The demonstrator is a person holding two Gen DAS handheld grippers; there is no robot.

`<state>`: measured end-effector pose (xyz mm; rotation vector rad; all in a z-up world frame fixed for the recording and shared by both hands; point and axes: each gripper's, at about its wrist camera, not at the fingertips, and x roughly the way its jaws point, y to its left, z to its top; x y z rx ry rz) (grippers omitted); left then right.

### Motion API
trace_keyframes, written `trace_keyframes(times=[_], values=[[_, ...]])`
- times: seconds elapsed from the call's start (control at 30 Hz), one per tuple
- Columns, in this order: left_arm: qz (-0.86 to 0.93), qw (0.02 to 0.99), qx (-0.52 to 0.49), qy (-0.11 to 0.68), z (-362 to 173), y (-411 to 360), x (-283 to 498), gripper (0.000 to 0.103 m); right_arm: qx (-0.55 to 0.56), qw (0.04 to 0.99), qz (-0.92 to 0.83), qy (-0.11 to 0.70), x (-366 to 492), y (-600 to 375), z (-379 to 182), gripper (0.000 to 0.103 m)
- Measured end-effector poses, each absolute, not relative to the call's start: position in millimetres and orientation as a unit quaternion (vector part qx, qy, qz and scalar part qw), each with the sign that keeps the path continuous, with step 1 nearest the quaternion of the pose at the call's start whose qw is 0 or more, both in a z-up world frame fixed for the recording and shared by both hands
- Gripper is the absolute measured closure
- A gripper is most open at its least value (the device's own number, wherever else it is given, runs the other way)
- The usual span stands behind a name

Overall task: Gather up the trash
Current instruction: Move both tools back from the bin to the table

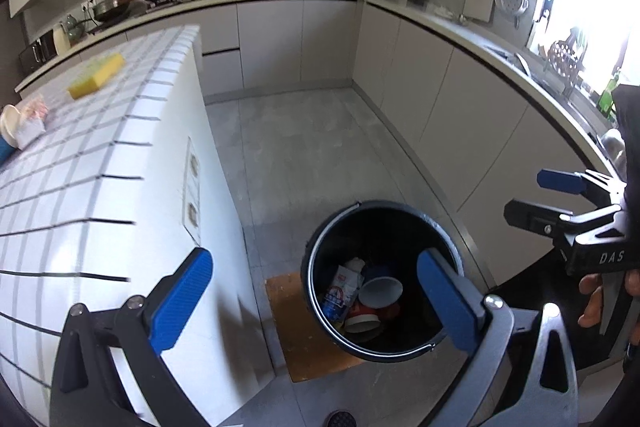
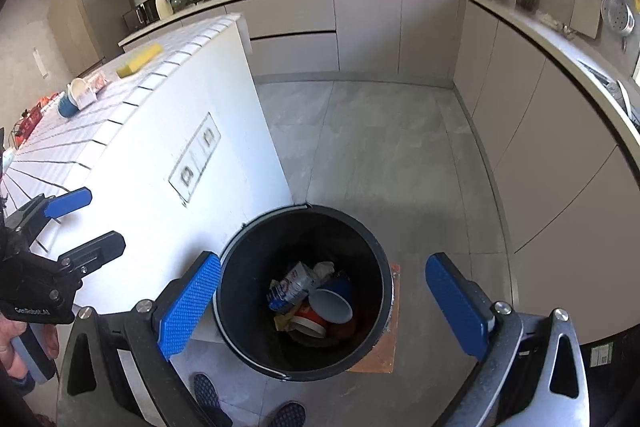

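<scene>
A black trash bin [image 1: 316, 263] [image 2: 384, 267] stands on the floor beside the white tiled island. Inside lie a blue-white milk carton [image 1: 338, 293] [image 2: 294, 285], a blue cup with white inside [image 1: 380, 291] [image 2: 331, 305], a red-white paper cup [image 1: 362, 321] [image 2: 308, 321] and crumpled tissue. My left gripper [image 1: 316, 305] is open and empty above the bin. My right gripper [image 2: 324, 311] is open and empty, straight above the bin. On the island lie a yellow sponge [image 1: 96, 75] [image 2: 140, 60], a white wrapper [image 1: 30, 119] [image 2: 90, 89] and a blue cup on its side [image 2: 69, 101].
The bin sits on a brown mat [image 1: 296, 331] [image 2: 380, 351]. The island's side wall [image 2: 188, 163] carries two sockets. Grey cabinets run along the back and right. My shoes [image 2: 288, 415] show at the bottom. Each gripper shows in the other's view, the right gripper [image 1: 532, 195] and the left gripper [image 2: 96, 219].
</scene>
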<state>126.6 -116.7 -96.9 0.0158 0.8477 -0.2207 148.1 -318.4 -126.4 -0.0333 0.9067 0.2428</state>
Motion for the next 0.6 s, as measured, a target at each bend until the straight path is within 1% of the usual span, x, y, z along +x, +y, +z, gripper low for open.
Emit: trace_keyframes(times=[0.4, 0.6], values=[[-0.064, 0.923, -0.010, 0.379, -68.5, -65.2, 107.2, 0.000, -0.033, 0.902, 0.129, 0.410, 138.6, -276.0, -94.2, 0.000], [-0.035, 0.931, -0.021, 0.363, -55.4, -32.7, 93.4, 0.000, -0.038, 0.900, 0.162, 0.402, 136.1, -240.5, -79.9, 0.000]])
